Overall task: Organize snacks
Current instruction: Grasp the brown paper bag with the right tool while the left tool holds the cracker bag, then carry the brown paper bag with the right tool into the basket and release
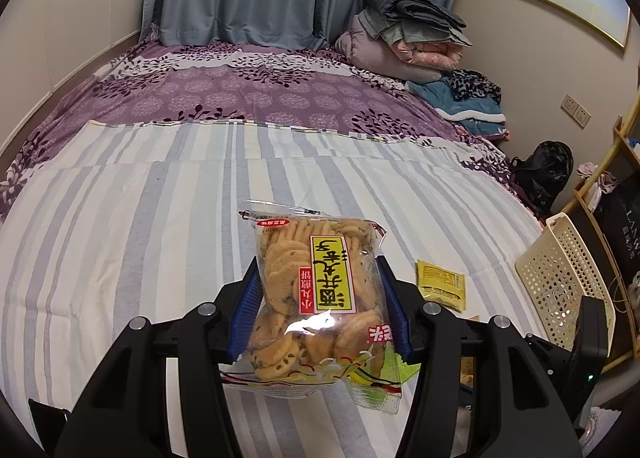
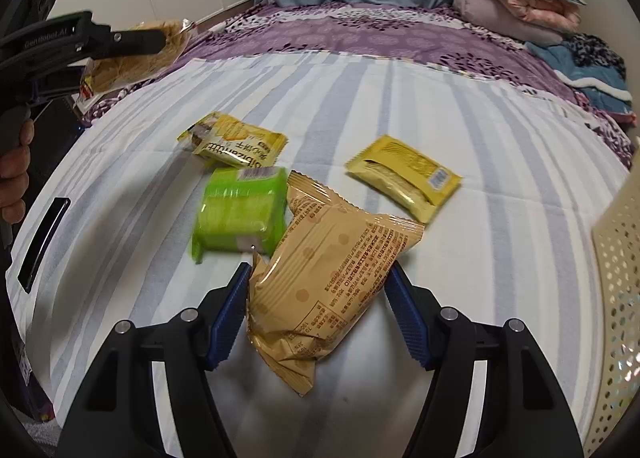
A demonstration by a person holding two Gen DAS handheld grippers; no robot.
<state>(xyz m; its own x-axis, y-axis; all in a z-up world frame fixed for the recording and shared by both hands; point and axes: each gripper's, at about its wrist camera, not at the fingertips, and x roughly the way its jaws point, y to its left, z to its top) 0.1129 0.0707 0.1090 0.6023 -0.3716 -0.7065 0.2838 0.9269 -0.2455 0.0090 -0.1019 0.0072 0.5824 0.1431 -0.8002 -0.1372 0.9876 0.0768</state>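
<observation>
A: What is laid out, taken from the largest thing down?

B: A bed (image 2: 500, 162) with a striped sheet is seen, and a perforated cream basket (image 1: 560, 286) is stood at its right edge. On the sheet a green pack (image 2: 240, 214), a yellow biscuit pack (image 2: 236, 144) and a flat yellow packet (image 2: 404, 176) are scattered, near one another but none in the basket.

A: Which step is judged to be in hand?

B: Pick-up, on both sides. A clear bag of cookies (image 1: 316, 298) is pinched between the fingers of the left gripper (image 1: 318, 270) and is carried clear of the sheet, well left of the basket. A tan snack bag (image 2: 328, 282) is straddled by the right gripper (image 2: 318, 278); the left finger (image 2: 228, 318) is pressed against the bag's edge, while a narrow gap appears to be left at the right finger, so a full grip cannot be confirmed. The bag is partly laid against the green pack.

A: What is called for next?

B: The right fingers should be closed until the tan bag is firmly squeezed, and it should be lifted without the green pack being dragged. Both bags would then be carried rightward and released over the basket's opening.
</observation>
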